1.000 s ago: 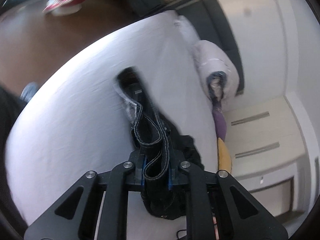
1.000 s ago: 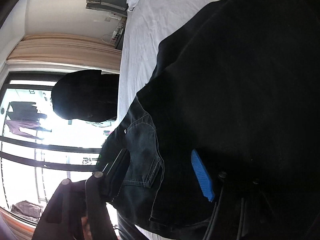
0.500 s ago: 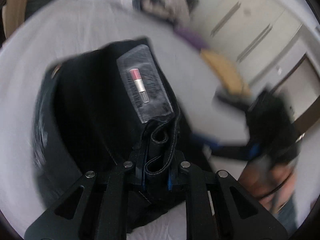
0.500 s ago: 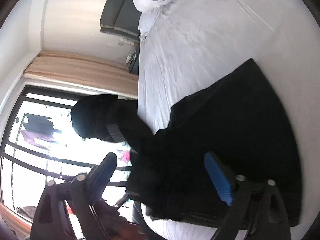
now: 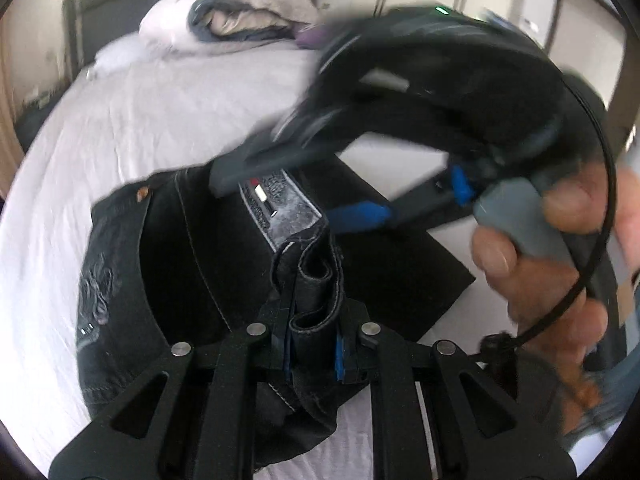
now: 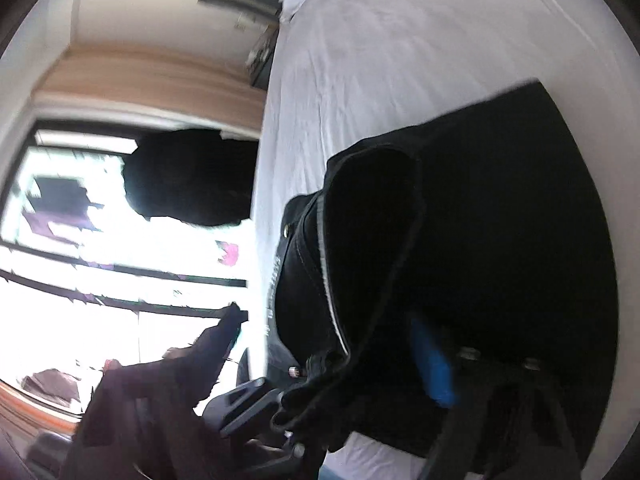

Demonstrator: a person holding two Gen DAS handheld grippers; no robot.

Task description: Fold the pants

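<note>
Clamping bunched black denim pants [image 5: 208, 264], left hand-held gripper [image 5: 312, 344]; right hand-held gripper [image 5: 320, 196] closing, nothing between; wrinkled white sheet [image 5: 132, 120].

Daylight floods my right wrist view from the big dark-framed window [image 6: 120, 264], blown out to pure white glare, so everything against it turns to silhouette. The black denim pants [image 6: 500, 220] there read as a featureless dark mass, and the whole picture is soft with motion smear. The white bed sheet [image 6: 400, 60] is bright and washed out toward the upper right. In my left wrist view the light is even and softer; my right-hand black tongs [image 5: 352, 196] streak across it, heavily blurred. Both views bend and darken at their round edges.
</note>
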